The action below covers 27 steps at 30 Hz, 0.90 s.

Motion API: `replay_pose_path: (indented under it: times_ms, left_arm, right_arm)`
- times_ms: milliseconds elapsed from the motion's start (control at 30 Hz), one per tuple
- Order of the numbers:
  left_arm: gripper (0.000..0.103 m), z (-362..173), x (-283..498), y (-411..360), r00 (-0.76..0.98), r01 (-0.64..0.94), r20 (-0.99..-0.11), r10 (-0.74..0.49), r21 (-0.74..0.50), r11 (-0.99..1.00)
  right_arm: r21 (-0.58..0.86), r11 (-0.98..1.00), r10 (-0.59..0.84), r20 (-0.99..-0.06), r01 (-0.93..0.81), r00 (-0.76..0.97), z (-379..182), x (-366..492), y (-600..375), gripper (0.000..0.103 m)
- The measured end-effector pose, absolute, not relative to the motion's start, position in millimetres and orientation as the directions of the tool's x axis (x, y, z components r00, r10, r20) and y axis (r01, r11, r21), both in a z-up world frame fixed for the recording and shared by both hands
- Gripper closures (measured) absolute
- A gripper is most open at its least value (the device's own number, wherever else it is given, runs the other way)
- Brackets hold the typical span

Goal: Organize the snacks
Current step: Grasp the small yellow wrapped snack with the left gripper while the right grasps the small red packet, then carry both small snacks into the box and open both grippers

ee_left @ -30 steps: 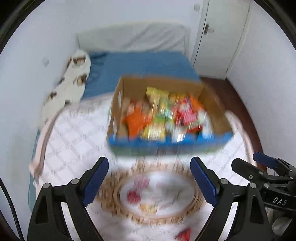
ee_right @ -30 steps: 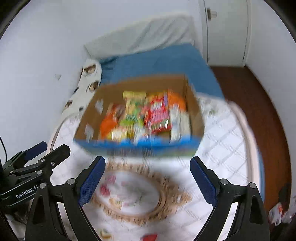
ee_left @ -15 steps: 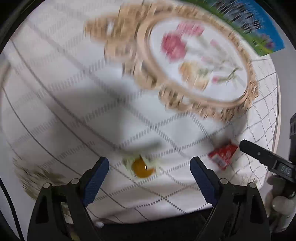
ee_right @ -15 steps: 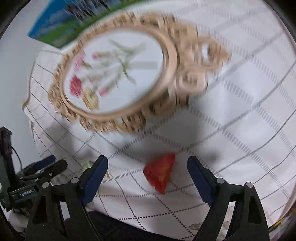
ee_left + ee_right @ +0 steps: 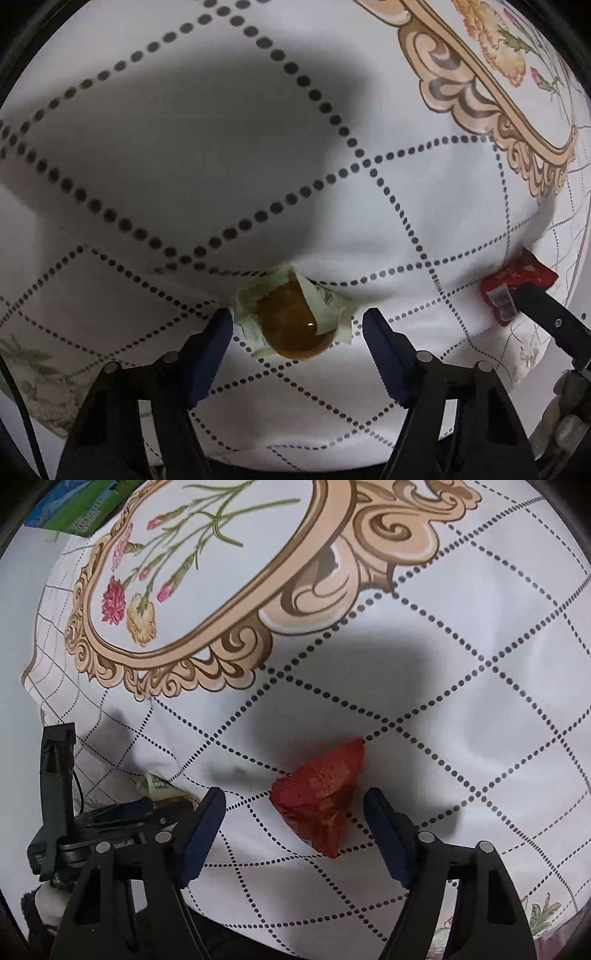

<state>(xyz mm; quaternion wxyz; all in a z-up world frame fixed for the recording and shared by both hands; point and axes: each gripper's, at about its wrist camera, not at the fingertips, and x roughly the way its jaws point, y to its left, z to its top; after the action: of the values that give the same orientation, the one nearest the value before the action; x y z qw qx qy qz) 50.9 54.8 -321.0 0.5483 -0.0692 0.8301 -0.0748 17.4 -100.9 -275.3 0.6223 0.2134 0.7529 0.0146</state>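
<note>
Both hand-held grippers point steeply down at the white dotted-lattice cloth (image 5: pixel 184 155). Left hand-held gripper (image 5: pixel 297 325), jaws closing, straddles the amber jelly cup (image 5: pixel 291 325); right hand-held gripper (image 5: pixel 293 805), jaws closing, straddles the crumpled red foil packet (image 5: pixel 321 794); neither is clamped.

Soft, even light from overhead — broad grey shadows pool on the tablecloth (image 5: pixel 207 122); both views sharp, bowed at the edges, corners black.

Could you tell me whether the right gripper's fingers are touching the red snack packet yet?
Apart. The right wrist view shows white cloth between the red packet and each closing finger of the right gripper.
</note>
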Motion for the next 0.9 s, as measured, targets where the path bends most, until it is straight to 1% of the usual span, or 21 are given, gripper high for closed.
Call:
replay_pose_path:
  times_ms: [33,67,100,133,167,200,333,400,533,633,767,900]
  left_arm:
    - [0.036,-322.0,50.4,54.6,-0.386,-0.027,-0.904,-0.184,-0.188,0.982]
    - [0.041,-321.7,50.1,55.4,-0.384,-0.025,-0.906,-0.177,-0.182,0.983]
    - [0.046,-320.1,49.0,54.5,-0.382,-0.019,-0.907,-0.176,-0.182,0.983]
    - [0.046,-318.3,47.8,55.1,-0.379,-0.011,-0.909,-0.172,-0.182,0.983]
    - [0.047,-315.1,48.4,54.0,-0.377,0.0,-0.911,-0.168,-0.181,0.983]
    - [0.056,-311.6,47.8,51.4,-0.371,0.014,-0.915,-0.161,-0.179,0.984]
    - [0.055,-292.4,54.2,41.1,-0.325,0.058,-0.933,-0.153,-0.181,0.982]
    - [0.055,-276.8,63.6,35.5,-0.291,0.071,-0.942,-0.168,-0.196,0.978]
    - [0.055,-241.3,99.9,23.9,-0.187,0.097,-0.963,-0.197,-0.217,0.971]
    - [0.055,-225.4,127.6,13.4,-0.118,0.113,-0.972,-0.203,-0.216,0.97]
    - [0.055,-228.5,152.3,-4.5,-0.089,0.144,-0.976,-0.199,-0.21,0.967]
    - [0.053,-264.6,169.3,-4.7,-0.139,0.144,-0.973,-0.186,-0.206,0.968]
  right_arm:
    - [0.288,0.908,0.34,-0.931,0.305,-0.135,-278.8,16.7,-99.5,0.031]
    - [0.284,0.91,0.336,-0.932,0.301,-0.138,-281.3,15.8,-97.3,0.037]
    - [0.274,0.915,0.326,-0.935,0.296,-0.141,-283.6,15.5,-96.4,0.04]
    - [0.27,0.917,0.321,-0.937,0.294,-0.14,-284.9,15.0,-95.8,0.048]
    - [0.275,0.916,0.324,-0.936,0.291,-0.136,-285.1,14.3,-95.5,0.06]
    - [0.281,0.916,0.329,-0.934,0.287,-0.137,-285.0,14.5,-94.3,0.063]
    - [0.295,0.919,0.334,-0.935,0.262,-0.12,-273.2,15.1,-88.5,0.065]
    - [0.316,0.912,0.35,-0.931,0.26,-0.098,-264.0,17.8,-88.5,0.065]
    - [0.33,0.914,0.347,-0.937,0.237,-0.032,-238.0,32.5,-90.6,0.065]
    - [0.322,0.919,0.329,-0.944,0.227,0.008,-226.9,49.7,-95.4,0.065]
    - [0.291,0.931,0.292,-0.956,0.222,0.026,-226.0,83.2,-104.4,0.065]
    - [0.263,0.94,0.268,-0.963,0.216,0.004,-240.2,100.2,-109.7,0.065]
